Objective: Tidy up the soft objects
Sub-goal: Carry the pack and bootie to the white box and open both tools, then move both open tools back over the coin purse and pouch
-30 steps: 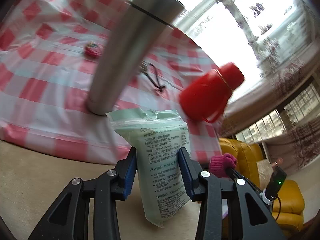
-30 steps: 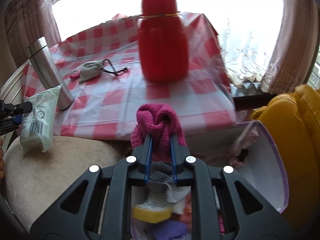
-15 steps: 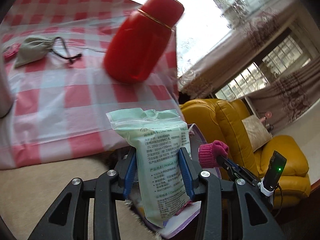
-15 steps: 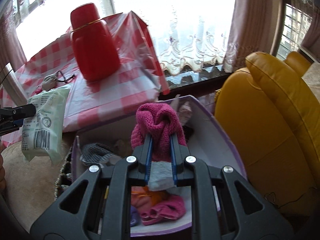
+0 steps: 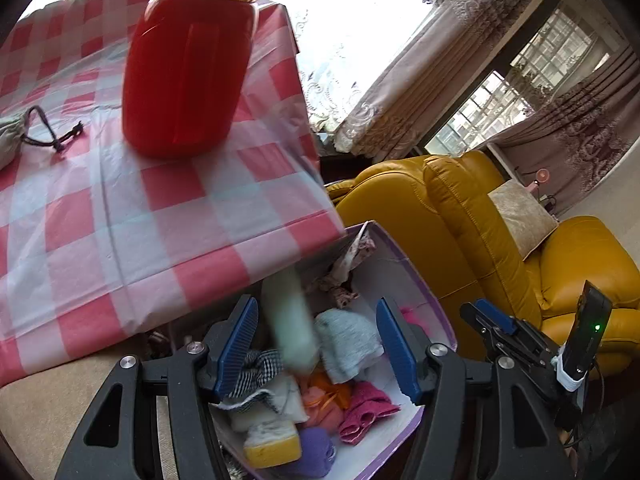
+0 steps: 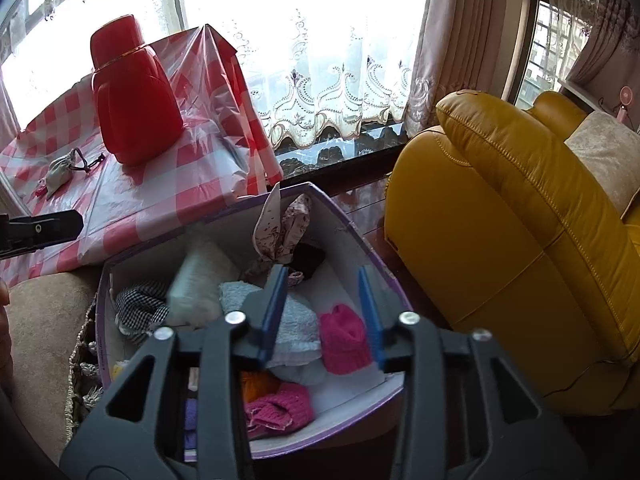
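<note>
The pale green packet (image 5: 290, 320) is no longer clamped by the left gripper (image 5: 318, 344): its jaws are opening and the packet is seen blurred between them, above the purple box (image 5: 420, 292). The pink knit piece (image 6: 344, 338) has been let go by the right gripper (image 6: 322, 312), jaws opening, and now lies inside the box by its right wall.

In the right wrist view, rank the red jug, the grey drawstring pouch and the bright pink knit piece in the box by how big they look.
1. red jug, clearly largest.
2. bright pink knit piece.
3. grey drawstring pouch, smallest, though it lies farther from the camera than the knit piece, so their real sizes may be closer.
</note>
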Available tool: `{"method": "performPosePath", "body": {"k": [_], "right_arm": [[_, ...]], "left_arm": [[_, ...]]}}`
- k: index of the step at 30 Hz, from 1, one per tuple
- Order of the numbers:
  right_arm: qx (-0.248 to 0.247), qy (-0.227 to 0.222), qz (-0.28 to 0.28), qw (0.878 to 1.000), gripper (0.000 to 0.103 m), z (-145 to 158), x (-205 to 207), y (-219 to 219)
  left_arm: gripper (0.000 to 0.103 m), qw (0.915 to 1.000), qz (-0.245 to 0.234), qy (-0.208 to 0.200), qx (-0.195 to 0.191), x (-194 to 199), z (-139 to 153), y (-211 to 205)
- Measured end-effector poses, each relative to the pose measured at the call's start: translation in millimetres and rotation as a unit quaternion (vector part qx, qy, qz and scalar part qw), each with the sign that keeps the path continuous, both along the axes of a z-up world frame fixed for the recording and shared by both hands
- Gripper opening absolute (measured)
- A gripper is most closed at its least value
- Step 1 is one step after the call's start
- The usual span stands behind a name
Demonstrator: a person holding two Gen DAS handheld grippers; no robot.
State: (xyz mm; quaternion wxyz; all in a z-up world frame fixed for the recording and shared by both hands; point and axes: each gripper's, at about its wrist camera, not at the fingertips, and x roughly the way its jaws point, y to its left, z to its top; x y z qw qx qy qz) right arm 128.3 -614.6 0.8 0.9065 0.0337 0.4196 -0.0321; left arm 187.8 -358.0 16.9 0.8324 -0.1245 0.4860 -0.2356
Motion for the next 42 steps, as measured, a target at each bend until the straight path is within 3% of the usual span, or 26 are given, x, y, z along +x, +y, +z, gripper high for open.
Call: {"method": "performPosePath", "body": {"k": [11, 18, 24, 28, 35, 39, 42], "right_arm": [[0.003, 0.009, 0.07, 0.998, 0.056, 0.9, 2.6, 54.6], [-0.004, 0.023, 0.121, 0.992, 0.058, -2.8, 3.3, 102.3], [-0.012, 0.027, 0.17, 0.985, 0.06, 2.9, 1.2, 154.3], [-0.018, 0.02, 0.205, 0.978, 0.069, 9.5, 1.9, 191.5], [-0.008, 0.024, 0.243, 0.97, 0.069, 8.1, 12.4, 250.2], [0.0, 0.025, 0.257, 0.966, 0.069, 7.5, 19.9, 280.0], [-0.02, 0.023, 0.272, 0.962, 0.07, 6.7, 26.2, 303.5]], "left_arm": [[0.063, 0.998, 0.062, -0.005, 0.005, -21.6, 9.4, 57.5], [0.063, 0.991, 0.133, -0.004, 0.015, -50.8, 11.3, 127.5], [0.063, 0.979, 0.204, 0.005, -0.004, -73.9, 7.5, 194.8], [0.063, 0.9709, 0.24, 0.006, 0.003, -85.4, 6.5, 227.0], [0.063, 0.9539, 0.299, 0.004, 0.026, -97.9, 7.5, 277.5], [0.063, 0.9484, 0.315, 0.003, 0.039, -98.7, 7.2, 299.2], [0.063, 0.9434, 0.329, 0.009, 0.042, -96.5, 4.7, 317.4]]}}
